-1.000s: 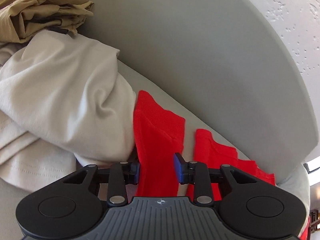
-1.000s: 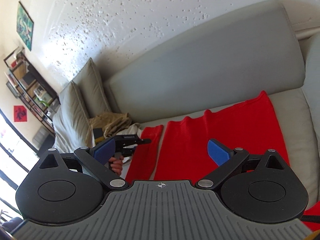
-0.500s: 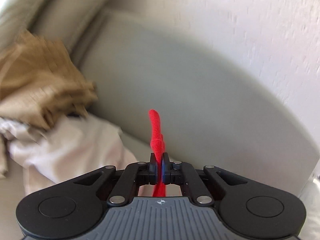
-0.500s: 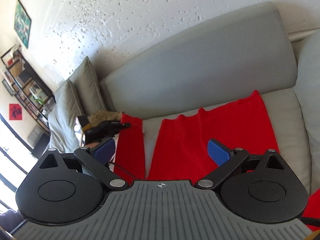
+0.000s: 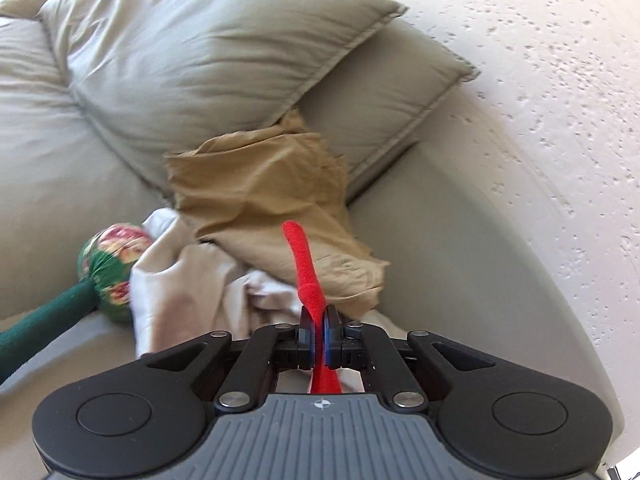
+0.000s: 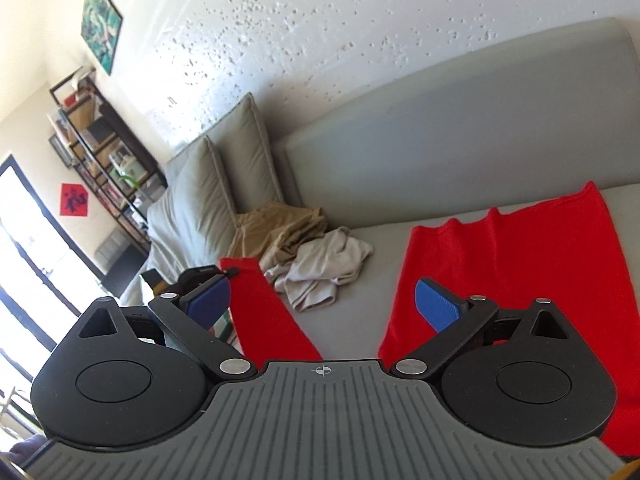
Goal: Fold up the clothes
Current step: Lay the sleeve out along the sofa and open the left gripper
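— What is seen on the sofa (image 6: 440, 128) besides the laundry?

— Two grey-green cushions (image 6: 224, 168) are propped side by side at the seat's left end, against the backrest. In the left wrist view, a fabric ball (image 5: 114, 268) printed with flowers on green is seen on a dark green stem, near the seat's left edge.

— And behind the sofa?

— A white textured wall (image 6: 320, 20) is shown, with a framed picture (image 6: 100, 24) hung high on it. A dark open shelf unit (image 6: 104, 152), crowded with small items, is placed past the cushions. A red paper square (image 6: 74, 200) with a black character is fixed beside a bright window (image 6: 24, 248).
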Demonstrator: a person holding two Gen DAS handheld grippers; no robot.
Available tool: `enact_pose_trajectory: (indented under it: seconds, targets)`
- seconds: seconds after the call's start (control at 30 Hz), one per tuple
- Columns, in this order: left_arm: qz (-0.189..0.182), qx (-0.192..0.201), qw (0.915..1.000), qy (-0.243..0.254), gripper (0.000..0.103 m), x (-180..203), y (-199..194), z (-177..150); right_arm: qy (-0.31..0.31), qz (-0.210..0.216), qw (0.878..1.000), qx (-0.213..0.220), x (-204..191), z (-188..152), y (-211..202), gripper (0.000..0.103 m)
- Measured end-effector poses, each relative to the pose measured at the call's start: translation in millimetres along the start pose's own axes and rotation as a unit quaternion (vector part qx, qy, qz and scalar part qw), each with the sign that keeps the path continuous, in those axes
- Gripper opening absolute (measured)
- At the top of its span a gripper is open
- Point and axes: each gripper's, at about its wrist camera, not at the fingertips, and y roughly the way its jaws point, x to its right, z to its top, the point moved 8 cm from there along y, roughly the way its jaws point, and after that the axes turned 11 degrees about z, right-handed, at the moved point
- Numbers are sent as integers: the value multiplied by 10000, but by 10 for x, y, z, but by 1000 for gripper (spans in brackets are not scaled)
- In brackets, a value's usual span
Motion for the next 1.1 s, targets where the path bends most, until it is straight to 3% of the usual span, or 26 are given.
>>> enact_pose_trajectory:
  seconds: [0.1,0.13,0.2,0.23,0.43,0.5,0.57,0.67,0.73,0.83,0.97,1.03,1.1]
  targets:
    - [312,-356,9976,-503,6,-414,205,-153,71,-5,9998,-197,-21,-103,100,99]
    - [514,-445,9953,-689,20,-536,242,-207,91,-7,9996,-271,-26,-136,133,99]
    - [840,-520,9906,-943,38,-733,272,-291,81,-10,9993,-369,-56,-179,148,99]
    - [914,-524,9896,-978,42,-786,254,-306,76,-12,9991,-418,-71,-200,156,99]
    - [902,-800,9877,-998,47,-821,-117,-345,50,20,9993,-365,-203,-206,-85,99]
    - [912,-1017,9888,-605,47,-689,-372,-421,72,33,9998,-183,-256,-164,-293,99]
    - [804,-1230,9891,135,47,-451,-735,-570,89,75,9999,14,-321,-138,-559,99]
    - [376,-1142,9845,1279,48,-15,-1514,-894,109,42,9994,327,-393,-161,-1067,100]
    - [41,-1052,9773,1839,57,219,-2012,-1117,272,43,9979,583,-390,-219,-1447,102]
    - [-365,-1207,9653,2285,61,475,-2634,-1553,1030,491,9877,1067,-275,-376,-1982,103]
    - [-706,-1666,9464,2677,61,651,-3212,-2211,1519,290,9720,1767,29,-645,-2471,102]
    - [-729,-1905,9367,2847,64,691,-3376,-2623,1759,189,9613,2112,184,-784,-2720,102]
    - [-511,-1977,9351,2895,66,694,-3406,-3007,1996,87,9487,2449,341,-928,-2971,100]
